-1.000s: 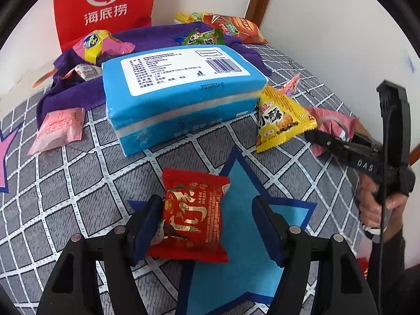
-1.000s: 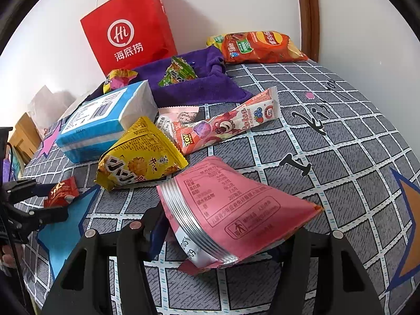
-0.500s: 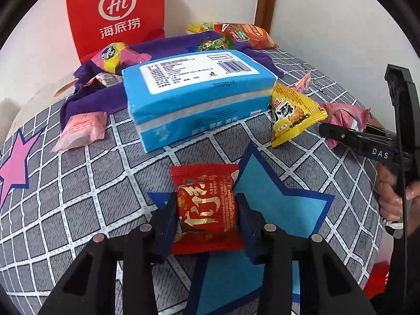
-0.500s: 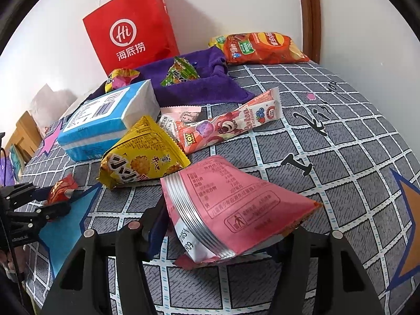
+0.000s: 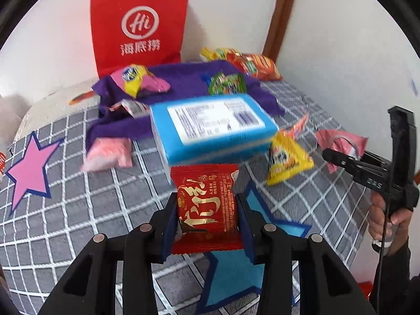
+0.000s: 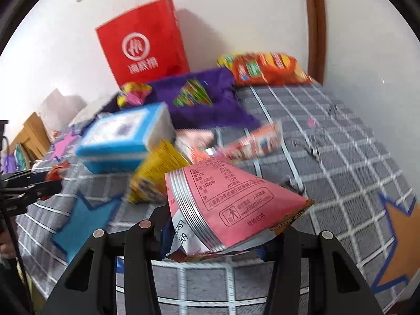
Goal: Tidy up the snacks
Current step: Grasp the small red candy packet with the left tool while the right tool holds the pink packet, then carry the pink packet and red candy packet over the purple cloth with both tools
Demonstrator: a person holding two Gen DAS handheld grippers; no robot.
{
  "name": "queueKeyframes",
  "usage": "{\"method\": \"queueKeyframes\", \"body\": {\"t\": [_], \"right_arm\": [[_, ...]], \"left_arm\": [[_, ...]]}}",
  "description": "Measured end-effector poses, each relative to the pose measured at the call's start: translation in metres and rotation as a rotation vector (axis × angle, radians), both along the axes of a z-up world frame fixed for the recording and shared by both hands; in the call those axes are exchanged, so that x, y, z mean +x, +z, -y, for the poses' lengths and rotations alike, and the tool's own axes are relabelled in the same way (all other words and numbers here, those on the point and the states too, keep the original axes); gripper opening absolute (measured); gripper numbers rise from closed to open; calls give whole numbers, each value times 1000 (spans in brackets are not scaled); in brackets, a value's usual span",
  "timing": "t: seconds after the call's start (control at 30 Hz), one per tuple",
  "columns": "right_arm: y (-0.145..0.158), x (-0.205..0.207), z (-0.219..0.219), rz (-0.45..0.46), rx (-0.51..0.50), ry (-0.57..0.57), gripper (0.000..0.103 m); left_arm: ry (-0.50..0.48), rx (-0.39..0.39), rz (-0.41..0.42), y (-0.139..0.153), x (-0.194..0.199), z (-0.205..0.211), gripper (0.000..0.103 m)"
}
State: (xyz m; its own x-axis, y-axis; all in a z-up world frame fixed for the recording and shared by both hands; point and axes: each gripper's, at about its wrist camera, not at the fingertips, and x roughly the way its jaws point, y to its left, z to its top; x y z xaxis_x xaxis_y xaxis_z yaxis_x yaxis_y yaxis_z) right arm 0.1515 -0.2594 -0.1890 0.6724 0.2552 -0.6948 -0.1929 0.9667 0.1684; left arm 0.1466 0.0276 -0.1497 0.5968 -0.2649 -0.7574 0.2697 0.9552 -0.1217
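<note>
Left gripper clamped on red foil snack packet, held clear above grey grid-patterned bedcover, just in front of blue tissue pack. Right gripper closed on pink triangular snack bag, raised off the cover, printed back panel up, yellow triangular snack bag behind it. Farther back: purple cloth carrying green snack packet, red paper bag upright against wall, orange chip bag beside cloth.

Grey checked bed cover with stars, purple cloth, blue pack, yellow snack bag, chip bag
</note>
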Motion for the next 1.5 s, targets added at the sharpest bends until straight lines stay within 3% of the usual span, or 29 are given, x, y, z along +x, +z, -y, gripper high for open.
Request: {"method": "queueKeyframes", "body": {"t": [0.4, 0.67, 0.9, 1.07, 1.2, 1.3, 1.4, 1.5], "right_arm": [[109, 60, -34, 112, -25, 45, 48], [143, 110, -77, 131, -51, 99, 48], [143, 159, -97, 108, -50, 123, 48], [136, 202, -111, 64, -36, 142, 48], [120, 230, -122, 12, 19, 159, 48], [98, 238, -128, -17, 6, 170, 48], [73, 252, -134, -108, -24, 175, 48], [67, 255, -136, -116, -42, 187, 48]], "left_arm": [[88, 22, 92, 63, 52, -16, 40], [114, -15, 125, 84, 99, -28, 40], [153, -55, 119, 88, 141, -43, 40], [230, -75, 119, 90, 170, -63, 40], [272, -52, 79, 80, 182, -76, 40], [280, -40, 61, 73, 185, -83, 40], [292, -53, 48, 68, 190, -86, 40], [284, -57, 39, 63, 192, -83, 40]]}}
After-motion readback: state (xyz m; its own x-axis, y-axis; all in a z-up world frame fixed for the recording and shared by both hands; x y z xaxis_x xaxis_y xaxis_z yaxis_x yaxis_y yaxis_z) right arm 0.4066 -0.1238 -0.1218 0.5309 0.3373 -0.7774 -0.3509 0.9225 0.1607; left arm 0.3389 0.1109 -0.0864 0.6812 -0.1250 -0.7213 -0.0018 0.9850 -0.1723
